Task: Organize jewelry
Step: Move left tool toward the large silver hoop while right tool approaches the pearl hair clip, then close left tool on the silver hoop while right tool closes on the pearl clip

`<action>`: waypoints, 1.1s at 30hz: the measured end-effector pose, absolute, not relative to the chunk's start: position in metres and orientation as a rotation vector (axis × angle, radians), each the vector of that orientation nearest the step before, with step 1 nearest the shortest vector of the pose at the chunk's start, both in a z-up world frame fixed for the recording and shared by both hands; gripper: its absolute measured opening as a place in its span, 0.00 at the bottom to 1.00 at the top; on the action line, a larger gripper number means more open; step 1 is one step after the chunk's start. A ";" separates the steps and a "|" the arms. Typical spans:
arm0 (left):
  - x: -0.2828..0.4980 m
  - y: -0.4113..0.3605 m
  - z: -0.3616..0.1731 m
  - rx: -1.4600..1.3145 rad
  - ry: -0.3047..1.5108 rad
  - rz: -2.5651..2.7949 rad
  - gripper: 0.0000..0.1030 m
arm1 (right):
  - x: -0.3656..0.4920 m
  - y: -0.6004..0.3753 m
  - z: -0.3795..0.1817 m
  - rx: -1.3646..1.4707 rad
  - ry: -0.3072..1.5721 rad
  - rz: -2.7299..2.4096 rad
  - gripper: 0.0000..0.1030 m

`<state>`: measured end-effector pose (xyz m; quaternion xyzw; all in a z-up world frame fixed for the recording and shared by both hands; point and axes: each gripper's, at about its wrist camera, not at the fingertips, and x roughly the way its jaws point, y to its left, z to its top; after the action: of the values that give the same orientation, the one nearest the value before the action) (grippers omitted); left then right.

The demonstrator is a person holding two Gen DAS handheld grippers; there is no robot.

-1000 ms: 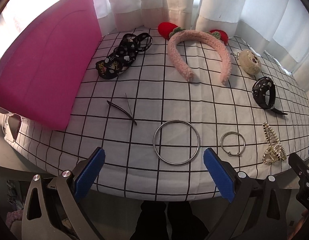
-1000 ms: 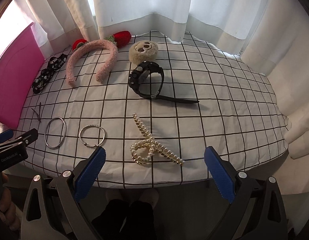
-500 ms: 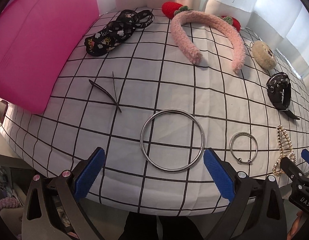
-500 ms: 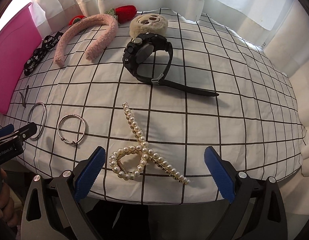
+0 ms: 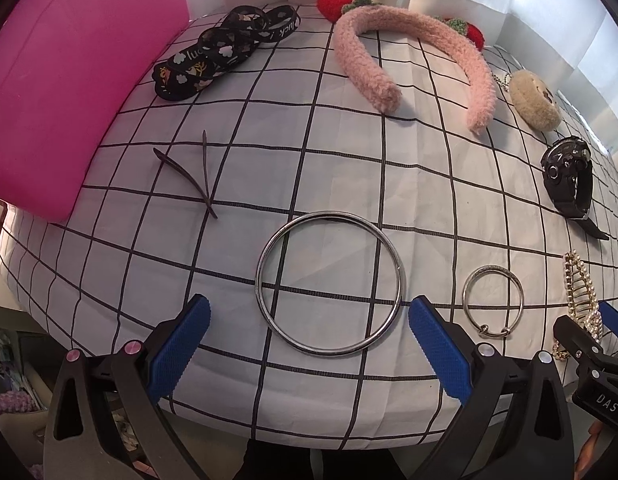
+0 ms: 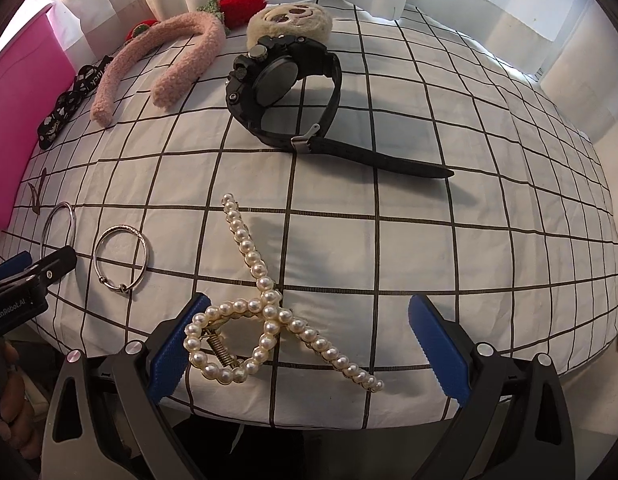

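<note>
A white cloth with a black grid (image 5: 349, 152) covers the table under pale curtains. The left gripper (image 5: 309, 340) hovers at the near edge, blue pads spread wide around the large silver ring (image 5: 329, 284). The right gripper (image 6: 305, 340), equally spread, flanks the pearl hair claw (image 6: 265, 312), whose long axis runs away leftward. Beyond lie a small bangle (image 6: 121, 260), a black watch (image 6: 285, 88) and a pink headband (image 5: 409, 60).
</note>
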<state>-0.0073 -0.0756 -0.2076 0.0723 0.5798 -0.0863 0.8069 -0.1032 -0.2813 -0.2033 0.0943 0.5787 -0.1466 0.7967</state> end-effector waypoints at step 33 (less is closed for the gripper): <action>-0.007 -0.082 -0.201 0.167 1.182 -0.295 0.68 | -0.121 -0.253 -0.196 0.151 1.195 -0.294 0.64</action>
<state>-0.0067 -0.0824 -0.2007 0.0782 0.5546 -0.1382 0.8168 -0.1206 -0.2526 -0.1957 0.0709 0.5601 -0.1380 0.8138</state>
